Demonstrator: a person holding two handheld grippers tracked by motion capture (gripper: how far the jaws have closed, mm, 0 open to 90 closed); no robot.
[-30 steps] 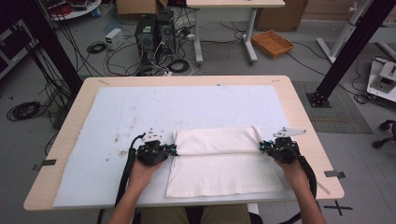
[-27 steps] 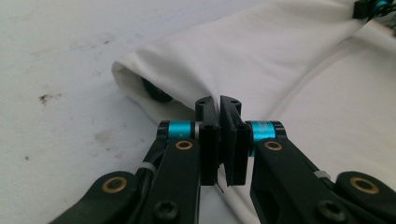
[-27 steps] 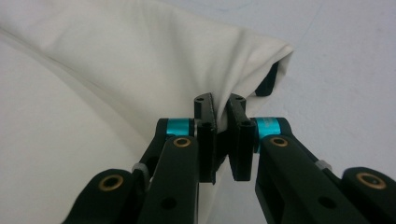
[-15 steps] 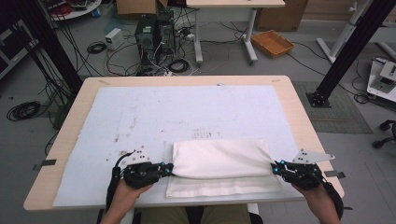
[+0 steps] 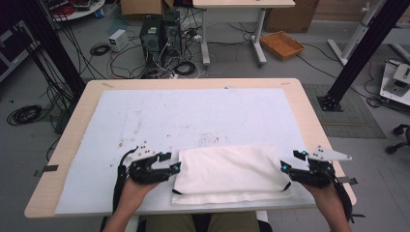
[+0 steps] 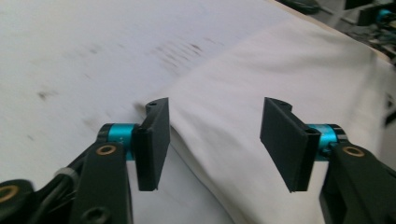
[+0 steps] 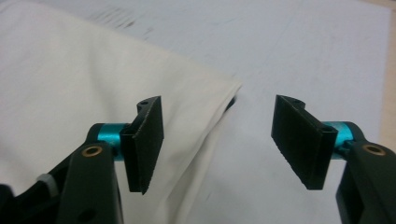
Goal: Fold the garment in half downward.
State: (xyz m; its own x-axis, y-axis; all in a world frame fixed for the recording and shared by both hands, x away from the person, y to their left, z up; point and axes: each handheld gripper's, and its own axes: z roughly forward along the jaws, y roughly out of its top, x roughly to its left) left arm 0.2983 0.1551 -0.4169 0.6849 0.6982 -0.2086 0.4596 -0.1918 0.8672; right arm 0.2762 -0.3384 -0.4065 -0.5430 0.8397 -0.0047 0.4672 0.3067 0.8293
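Note:
A white cloth (image 5: 231, 175) lies folded on the mat near the table's front edge, with a lower layer showing along its near side. My left gripper (image 5: 175, 166) sits just off the cloth's left edge. Its jaws have just been opening, and they stand apart over the cloth's edge (image 6: 280, 60) without pressing it. My right gripper (image 5: 286, 166) is at the cloth's right edge. Its jaws have also just been opening, and the cloth's corner (image 7: 70, 79) lies loose beneath and between them. My left gripper (image 6: 217, 140) and right gripper (image 7: 219, 140) grip nothing.
A stained white mat (image 5: 193, 116) covers most of the wooden table (image 5: 309, 111). Beyond the far edge the floor holds computer cases (image 5: 159, 29), cables and an orange tray (image 5: 282, 44). A dark post (image 5: 358, 53) stands at the right.
Both grippers pulled the cloth's upper layer toward the near edge, folding it over. Both jaws then opened and let the cloth go, and the hands drew slightly outward.

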